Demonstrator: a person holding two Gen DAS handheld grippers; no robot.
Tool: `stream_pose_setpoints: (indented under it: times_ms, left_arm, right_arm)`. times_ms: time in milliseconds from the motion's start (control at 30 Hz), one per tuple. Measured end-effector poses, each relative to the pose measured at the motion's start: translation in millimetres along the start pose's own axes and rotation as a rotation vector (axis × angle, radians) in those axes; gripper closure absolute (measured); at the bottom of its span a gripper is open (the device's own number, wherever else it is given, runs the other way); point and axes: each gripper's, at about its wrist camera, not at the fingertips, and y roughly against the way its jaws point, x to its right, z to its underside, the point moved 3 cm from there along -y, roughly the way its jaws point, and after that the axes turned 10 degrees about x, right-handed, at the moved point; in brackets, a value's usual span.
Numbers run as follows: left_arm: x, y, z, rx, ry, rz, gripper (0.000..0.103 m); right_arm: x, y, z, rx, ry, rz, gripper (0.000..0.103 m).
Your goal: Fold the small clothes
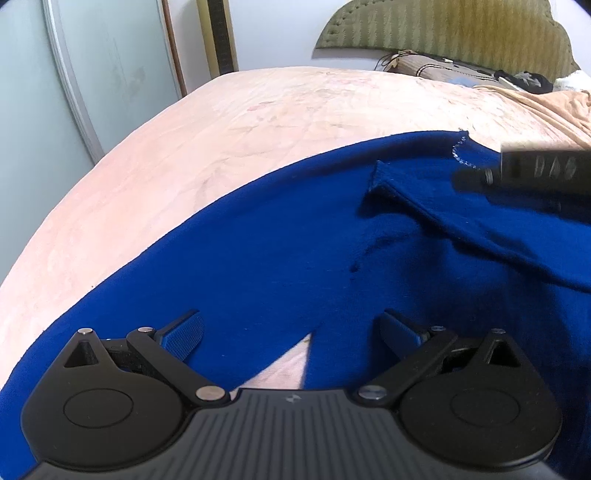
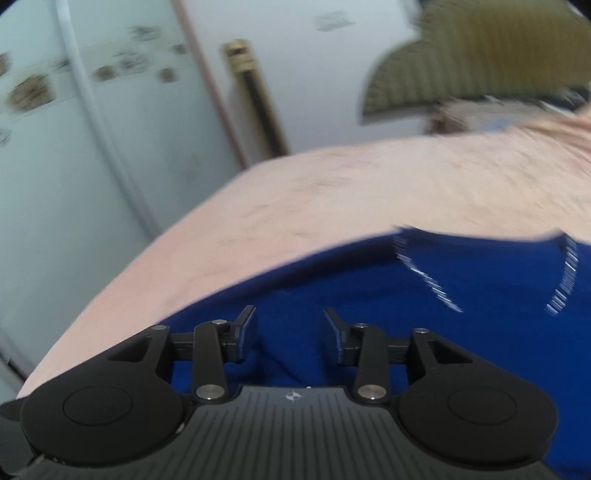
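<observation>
A royal-blue garment [image 1: 277, 240] lies spread on a pink bed cover [image 1: 221, 140]. One sleeve [image 1: 461, 218] is folded across its body, and a sparkly neckline trim [image 1: 460, 149] shows at the far edge. My left gripper [image 1: 291, 328] is open and empty, low over the garment's near edge. My right gripper [image 2: 289, 317] is open and empty over the same blue cloth [image 2: 443, 314]; it also shows blurred at the right of the left wrist view [image 1: 535, 173]. The right wrist view is motion-blurred.
A green padded headboard [image 1: 443, 29] and a pillow with dark items [image 1: 480, 70] stand at the bed's far end. Pale sliding wardrobe doors [image 1: 55, 74] run along the left. An orange cloth [image 1: 554, 107] lies at the far right.
</observation>
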Motion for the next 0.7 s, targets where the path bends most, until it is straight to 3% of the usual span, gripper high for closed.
stream_pose_setpoints:
  times_ms: [167,300,433,600,700]
  left_arm:
    - [7,4,2,0.010,-0.027,0.010,0.000]
    - [6,3,3,0.001,-0.028,-0.002,0.000]
    - [5,6,2,0.008,-0.029,-0.014,0.000]
    - [3,6,4,-0.003,-0.021,-0.027,0.000]
    - [4,8,4,0.000,-0.029,-0.040,0.000]
  right_arm:
    - [15,-7,22,-0.117,0.084,0.160,0.056]
    - [5,13,22,-0.051,0.090,0.125,0.052]
    - [9,8,29,-0.112,0.150,0.197,0.049]
    - [11,28,24,-0.047,0.119,0.159,0.044]
    - [11,33,31,-0.059,0.164,0.186,0.041]
